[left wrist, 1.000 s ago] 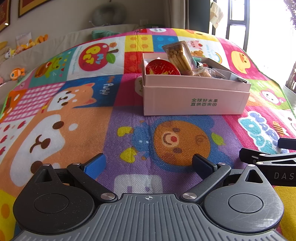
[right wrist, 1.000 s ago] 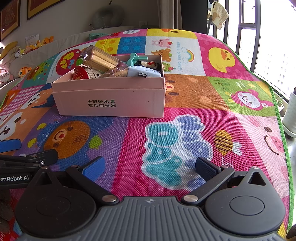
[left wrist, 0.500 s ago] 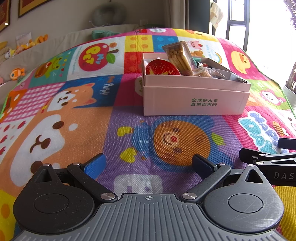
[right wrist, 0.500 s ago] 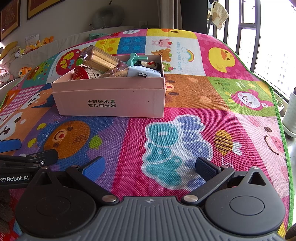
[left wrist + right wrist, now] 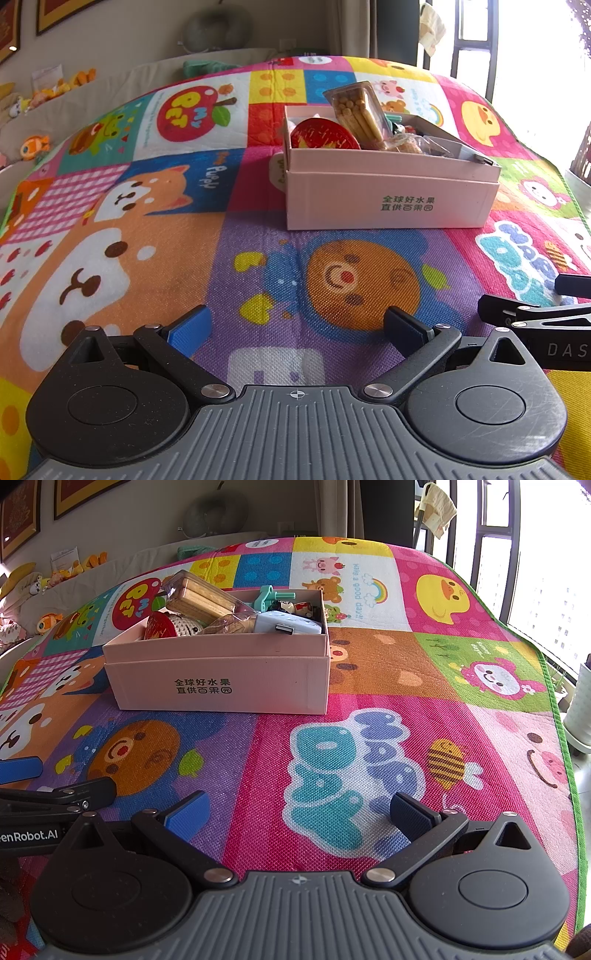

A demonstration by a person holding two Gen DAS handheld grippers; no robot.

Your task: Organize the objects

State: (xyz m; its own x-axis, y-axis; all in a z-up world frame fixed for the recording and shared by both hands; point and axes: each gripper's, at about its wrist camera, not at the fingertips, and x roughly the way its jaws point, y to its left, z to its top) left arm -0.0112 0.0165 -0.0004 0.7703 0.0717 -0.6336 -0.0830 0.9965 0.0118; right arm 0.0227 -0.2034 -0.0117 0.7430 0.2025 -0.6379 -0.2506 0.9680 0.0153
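Note:
A pink cardboard box (image 5: 388, 199) stands on the colourful play mat (image 5: 147, 240); it also shows in the right wrist view (image 5: 221, 679). It holds a clear pack of biscuit sticks (image 5: 356, 110), a red round item (image 5: 323, 136), a pale blue block (image 5: 288, 624) and a teal toy (image 5: 269, 596). My left gripper (image 5: 297, 325) is open and empty, low over the mat, well short of the box. My right gripper (image 5: 297, 814) is open and empty, beside the left one, to its right.
The mat's green edge (image 5: 561, 716) runs along the right, with a white pot (image 5: 581, 709) and windows beyond. A beige sofa with soft toys (image 5: 55, 88) lies behind the mat at left.

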